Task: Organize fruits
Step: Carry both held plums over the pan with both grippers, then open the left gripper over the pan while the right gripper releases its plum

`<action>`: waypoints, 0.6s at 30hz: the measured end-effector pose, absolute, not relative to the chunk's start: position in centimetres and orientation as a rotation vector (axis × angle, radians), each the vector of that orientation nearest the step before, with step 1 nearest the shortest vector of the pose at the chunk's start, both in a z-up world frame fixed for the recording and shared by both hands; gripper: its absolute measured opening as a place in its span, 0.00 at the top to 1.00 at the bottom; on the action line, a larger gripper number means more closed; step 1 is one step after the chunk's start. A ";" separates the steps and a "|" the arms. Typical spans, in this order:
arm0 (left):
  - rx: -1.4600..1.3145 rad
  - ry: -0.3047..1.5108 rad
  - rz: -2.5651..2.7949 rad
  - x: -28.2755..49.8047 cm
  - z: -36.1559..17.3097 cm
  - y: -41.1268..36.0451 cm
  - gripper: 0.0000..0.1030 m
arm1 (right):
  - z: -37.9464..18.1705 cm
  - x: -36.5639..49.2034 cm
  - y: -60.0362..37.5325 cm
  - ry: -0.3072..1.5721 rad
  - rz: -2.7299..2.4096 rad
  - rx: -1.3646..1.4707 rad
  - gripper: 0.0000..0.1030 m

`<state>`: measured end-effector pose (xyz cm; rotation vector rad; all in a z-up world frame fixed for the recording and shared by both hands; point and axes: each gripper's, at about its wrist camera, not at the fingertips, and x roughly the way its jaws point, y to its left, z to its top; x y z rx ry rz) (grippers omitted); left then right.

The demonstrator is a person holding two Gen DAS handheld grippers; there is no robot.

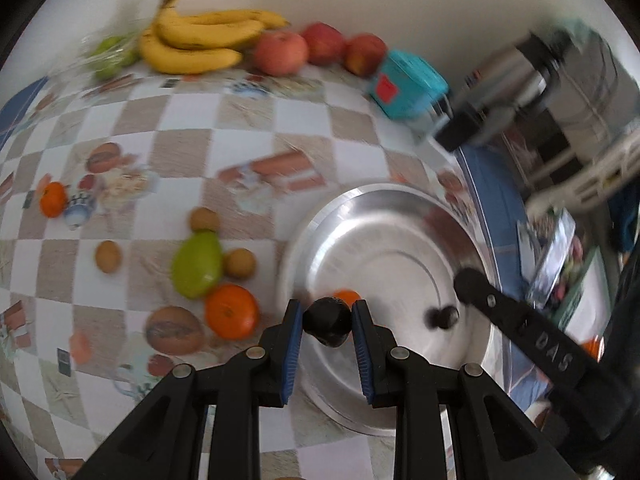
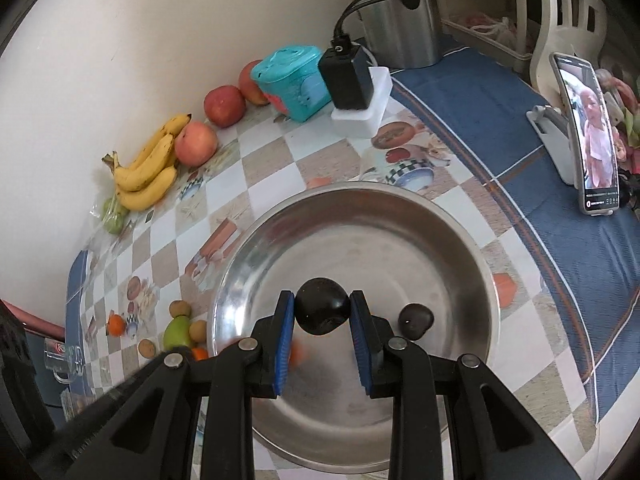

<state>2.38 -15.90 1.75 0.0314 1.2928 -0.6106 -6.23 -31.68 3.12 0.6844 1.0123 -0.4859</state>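
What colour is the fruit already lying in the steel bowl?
Dark brown, nearly black fruit; clearest in the right wrist view.

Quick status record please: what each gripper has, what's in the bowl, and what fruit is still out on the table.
left gripper: shut on a dark round fruit, over the bowl's near side
right gripper: shut on a second dark fruit, above the bowl
steel bowl: one dark fruit lying inside; an orange blur near the grippers, unclear
loose on table: green mango, tangerine, small brown fruits, small tangerine
by wall: bananas, apples
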 end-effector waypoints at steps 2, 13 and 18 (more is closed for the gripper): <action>0.058 1.302 -0.625 1.7 1.4 -16.6 0.74 | 3.0 -6.2 -31.9 1.012 -0.484 0.690 0.72; 0.158 1.365 -0.642 -0.5 -1.2 -19.0 0.74 | 0.8 -6.2 -32.5 1.084 -0.464 0.728 0.72; 0.181 1.386 -0.642 -0.7 -1.9 -19.5 0.74 | 0.1 -6.1 -32.4 1.117 -0.462 0.726 0.71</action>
